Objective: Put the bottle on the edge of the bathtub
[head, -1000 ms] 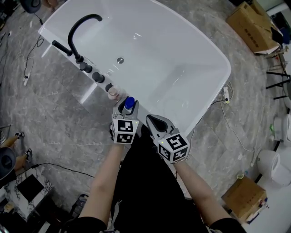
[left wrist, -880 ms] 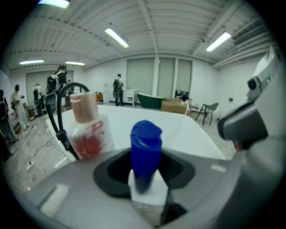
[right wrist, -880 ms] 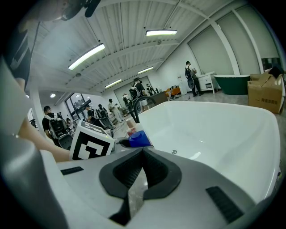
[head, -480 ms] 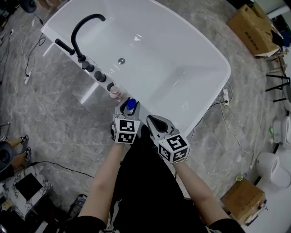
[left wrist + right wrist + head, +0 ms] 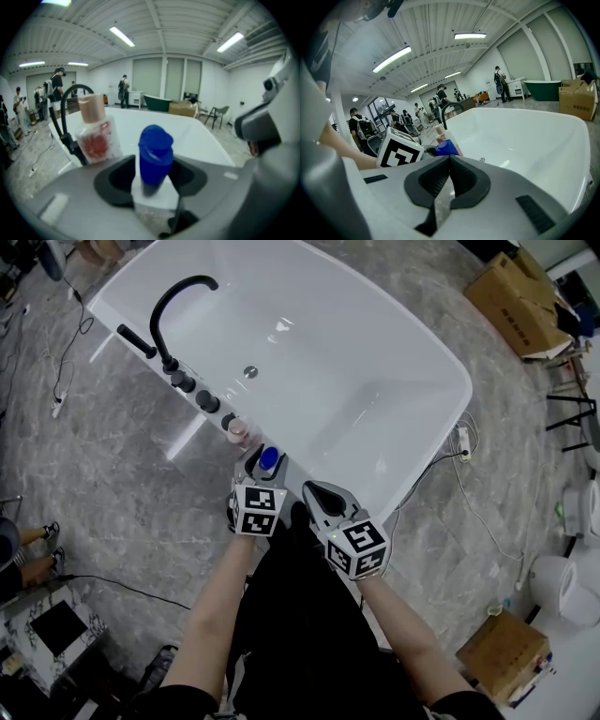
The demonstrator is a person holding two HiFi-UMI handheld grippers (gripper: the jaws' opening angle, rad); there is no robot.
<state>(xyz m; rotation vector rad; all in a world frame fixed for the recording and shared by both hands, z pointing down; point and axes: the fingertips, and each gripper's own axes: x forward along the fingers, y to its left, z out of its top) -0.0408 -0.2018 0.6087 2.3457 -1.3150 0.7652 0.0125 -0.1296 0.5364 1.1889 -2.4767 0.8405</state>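
Here, one white bathtub fills the middle of the grey marble-patterned floor, with one person standing at its near rim and holding two grippers.

The left gripper has its jaws opening. One blue-capped bottle stands upright between them at the near rim, and its base is hidden by the jaws. The right gripper sits just beside the left one, its jaws pressed together with nothing between them.

A second bottle, pink-capped with a red label, stands on the same rim just beside the blue-capped one. It lies between that bottle and the row of three black knobs. Beyond the knobs rise one curved black faucet and one black hand-shower handle.

Two cardboard boxes lie on the floor well apart from the tub, one past its far end and one near the person's right side. A white power strip and loose cables lie near the tub's right end. Both gripper views show several people standing in the background, and a single green tub sits at the far wall.
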